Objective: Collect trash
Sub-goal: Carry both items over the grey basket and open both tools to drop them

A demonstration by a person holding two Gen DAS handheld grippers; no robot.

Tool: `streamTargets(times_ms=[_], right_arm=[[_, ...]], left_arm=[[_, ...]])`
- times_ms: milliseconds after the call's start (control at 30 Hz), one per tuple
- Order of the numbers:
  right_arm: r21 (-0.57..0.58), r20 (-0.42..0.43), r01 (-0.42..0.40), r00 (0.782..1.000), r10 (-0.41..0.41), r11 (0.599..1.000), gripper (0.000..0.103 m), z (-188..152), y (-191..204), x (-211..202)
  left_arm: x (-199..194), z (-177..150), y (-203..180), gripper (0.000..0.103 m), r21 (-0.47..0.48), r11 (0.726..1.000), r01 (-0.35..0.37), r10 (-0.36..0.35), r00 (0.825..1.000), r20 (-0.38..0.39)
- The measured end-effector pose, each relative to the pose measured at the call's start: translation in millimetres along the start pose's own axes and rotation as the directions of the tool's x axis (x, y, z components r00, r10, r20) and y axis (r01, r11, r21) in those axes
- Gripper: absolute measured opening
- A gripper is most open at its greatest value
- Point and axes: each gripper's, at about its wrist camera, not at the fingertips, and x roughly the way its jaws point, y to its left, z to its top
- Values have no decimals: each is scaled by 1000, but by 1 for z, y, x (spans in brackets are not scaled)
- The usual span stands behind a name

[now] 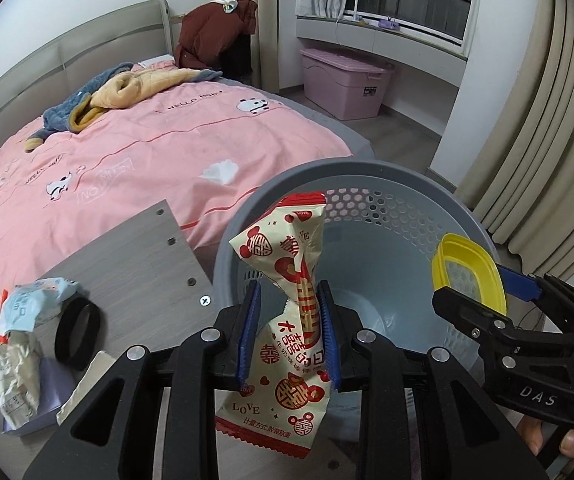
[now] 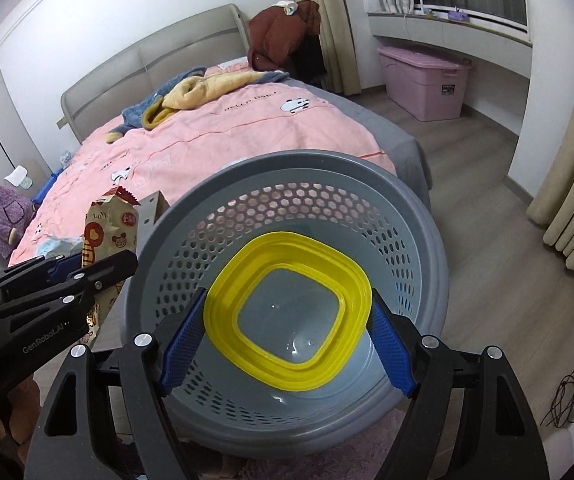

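Two pieces hang over the grey perforated basket (image 2: 407, 216); the right tongs (image 2: 287, 332) clamp the yellow lid (image 2: 287, 308), the left tongs (image 1: 289, 332) pinch the snack wrapper (image 1: 291, 304); release each squarely above the opening, lid first.

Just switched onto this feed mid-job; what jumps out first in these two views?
Both claws are loaded over the grey perforated basket. The left claw pinches a red-and-cream snack wrapper upright at the basket's near rim, and the right claw grips a yellow square lid above the basket's bare bottom. Behind them spreads the pink bed.
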Motion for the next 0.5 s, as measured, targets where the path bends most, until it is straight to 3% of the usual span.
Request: streamTargets(times_ms=[233, 300, 433, 500], right_arm=[[-10, -5, 6, 1000, -6, 1000, 77, 6, -8, 6], [-4, -8, 5, 1000, -5, 1000, 77, 6, -5, 6], [-1, 9, 9, 1000, -9, 1000, 83, 7, -5, 3], [0, 18, 14, 1000, -14, 1000, 88, 8, -5, 1]], left_arm=[[12, 7, -5, 30, -14, 1000, 13, -14, 1000, -16], [13, 6, -4, 34, -18, 1000, 17, -17, 1000, -20], [8, 6, -1, 55, -35, 999, 9, -9, 1000, -3], [6, 6, 1, 57, -43, 999, 2, -2, 1000, 5]])
